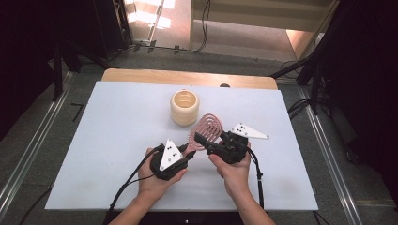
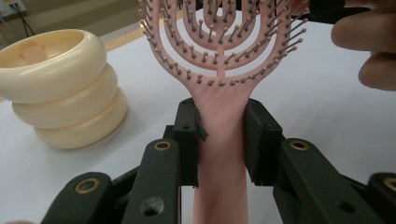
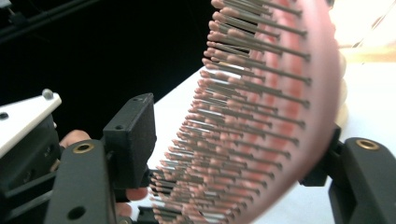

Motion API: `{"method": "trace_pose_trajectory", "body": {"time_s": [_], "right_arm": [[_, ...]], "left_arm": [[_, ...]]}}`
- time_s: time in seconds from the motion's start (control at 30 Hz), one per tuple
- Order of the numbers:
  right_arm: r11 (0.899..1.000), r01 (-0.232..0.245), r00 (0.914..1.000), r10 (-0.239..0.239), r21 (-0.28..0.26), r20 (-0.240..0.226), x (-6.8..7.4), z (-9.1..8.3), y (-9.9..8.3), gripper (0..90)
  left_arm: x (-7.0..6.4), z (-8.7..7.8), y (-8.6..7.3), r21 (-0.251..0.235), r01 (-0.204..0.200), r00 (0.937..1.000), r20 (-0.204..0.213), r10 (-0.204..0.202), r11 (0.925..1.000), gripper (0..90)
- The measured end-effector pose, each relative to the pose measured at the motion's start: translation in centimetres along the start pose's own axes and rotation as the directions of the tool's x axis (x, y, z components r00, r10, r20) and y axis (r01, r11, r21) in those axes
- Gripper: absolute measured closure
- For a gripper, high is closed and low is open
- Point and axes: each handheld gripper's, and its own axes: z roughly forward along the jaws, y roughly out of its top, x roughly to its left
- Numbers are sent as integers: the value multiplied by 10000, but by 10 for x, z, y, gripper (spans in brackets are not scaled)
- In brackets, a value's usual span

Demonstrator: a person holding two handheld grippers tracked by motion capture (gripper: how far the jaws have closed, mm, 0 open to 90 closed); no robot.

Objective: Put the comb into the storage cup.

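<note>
a cream ringed container (image 1: pixel 184 107) stands upright, open-topped, on the white table (image 1: pixel 117 136) toward its far edge, about midway along it. a wooden strip (image 1: pixel 141 76) borders that far edge.

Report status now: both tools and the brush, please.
Left tool shut on pink vented plastic hairbrush handle. Right tool straddles brush head, jaws apart. Cream ribbed round container stands apart behind.

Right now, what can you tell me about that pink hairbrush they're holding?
The hairbrush is pink plastic, with an open head of curved, nested ribs set with thin ball-tipped bristles. It is held above the white table, beside a cream ringed container. The left gripper clamps its handle just below the head; the right gripper straddles the head, jaws apart.
</note>
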Motion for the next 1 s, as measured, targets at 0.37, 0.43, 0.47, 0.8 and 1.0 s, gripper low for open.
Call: {"method": "trace_pose_trajectory", "body": {"time_s": [0.37,0.43,0.47,0.8,1.0], "right_arm": [[9983,-555,9981,551,-149,-267,-4,0,-2,483],[9975,-673,9974,667,-217,-272,-6,-1,-3,542],[9965,-798,9963,789,-243,-340,-7,-1,-3,549],[9961,-856,9913,832,-199,-1017,-8,-2,-3,623],[9990,-310,9959,282,-315,-859,-5,-5,-1,624]], "left_arm": [[-6,2,0,-40,-161,9999,-41,161,9999,709],[-6,2,0,-57,-182,9998,-69,182,9998,709],[-6,2,0,-17,-232,9997,-98,232,9997,710],[-4,3,-5,-443,-75,10000,18,76,9990,683],[-2,-2,-2,-790,329,9980,569,-285,9963,295]]}}
